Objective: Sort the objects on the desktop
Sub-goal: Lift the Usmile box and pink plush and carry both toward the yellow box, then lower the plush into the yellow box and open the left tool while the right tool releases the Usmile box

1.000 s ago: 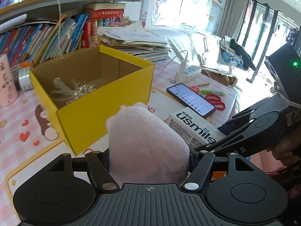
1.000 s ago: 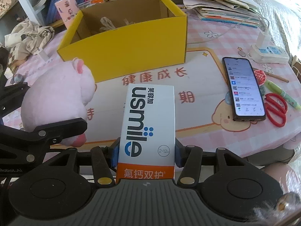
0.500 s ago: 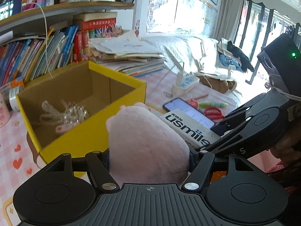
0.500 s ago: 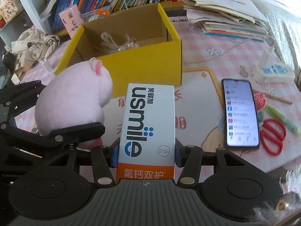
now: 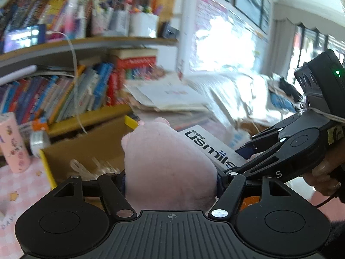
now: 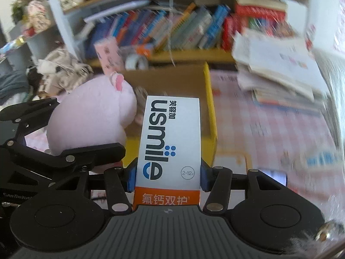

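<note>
Both hands have climbed since a second ago, so the yellow box (image 6: 210,108) has gone from sitting out ahead on the table to sitting right under and past the tips; the background is all motion smear now. The left gripper (image 5: 171,178) is pinching the pink plush toy (image 5: 166,161) on both sides, squashing it a bit; the right gripper (image 6: 168,174) is clamped on the white toothpaste carton (image 6: 172,138), blue pads flat on its long edges. The two loads ride just beside each other, plush left of the carton; that's my worry, tbh; if both drop in together the linkages could bump, or the carton could catch the box wall and tip outside; there's already a clear crinkly bundle (image 5: 92,168) inside for things to land on.
</note>
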Tool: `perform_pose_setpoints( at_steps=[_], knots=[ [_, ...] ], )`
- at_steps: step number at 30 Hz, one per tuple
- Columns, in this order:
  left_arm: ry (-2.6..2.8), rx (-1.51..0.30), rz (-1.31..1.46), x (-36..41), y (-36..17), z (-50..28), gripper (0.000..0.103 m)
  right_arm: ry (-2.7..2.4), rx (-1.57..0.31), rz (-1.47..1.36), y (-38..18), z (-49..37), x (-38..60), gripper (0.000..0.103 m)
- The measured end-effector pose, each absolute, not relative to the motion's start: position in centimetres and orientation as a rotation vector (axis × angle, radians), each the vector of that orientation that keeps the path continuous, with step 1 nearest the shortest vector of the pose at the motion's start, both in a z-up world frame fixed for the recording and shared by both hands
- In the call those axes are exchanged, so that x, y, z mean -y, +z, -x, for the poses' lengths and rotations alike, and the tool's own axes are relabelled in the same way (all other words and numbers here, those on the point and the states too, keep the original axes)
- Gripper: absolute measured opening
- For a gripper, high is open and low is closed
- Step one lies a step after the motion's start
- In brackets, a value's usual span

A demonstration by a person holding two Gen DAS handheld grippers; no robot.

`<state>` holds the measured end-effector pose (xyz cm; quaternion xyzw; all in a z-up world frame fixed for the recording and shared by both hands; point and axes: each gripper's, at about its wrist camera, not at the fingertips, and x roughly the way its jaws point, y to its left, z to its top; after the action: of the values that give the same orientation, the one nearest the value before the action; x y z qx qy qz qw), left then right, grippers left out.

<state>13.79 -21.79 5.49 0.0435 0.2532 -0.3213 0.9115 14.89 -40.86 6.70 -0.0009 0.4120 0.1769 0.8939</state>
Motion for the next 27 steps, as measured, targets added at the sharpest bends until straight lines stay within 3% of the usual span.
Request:
perform_pose_setpoints(
  at_steps=[11,27],
  knots=[
    [-0.468,-0.479,-0.117,20.0,6.3,-17.2,0.07,0.513,-0.825,0.047,7.0,-22.6,38.7,0.05],
    [-0.422,-0.689,-0.213,21.7,1.3,-23.2,0.07,0.563,-0.923,0.277,1.8,-32.2,35.6,0.05]
  ],
)
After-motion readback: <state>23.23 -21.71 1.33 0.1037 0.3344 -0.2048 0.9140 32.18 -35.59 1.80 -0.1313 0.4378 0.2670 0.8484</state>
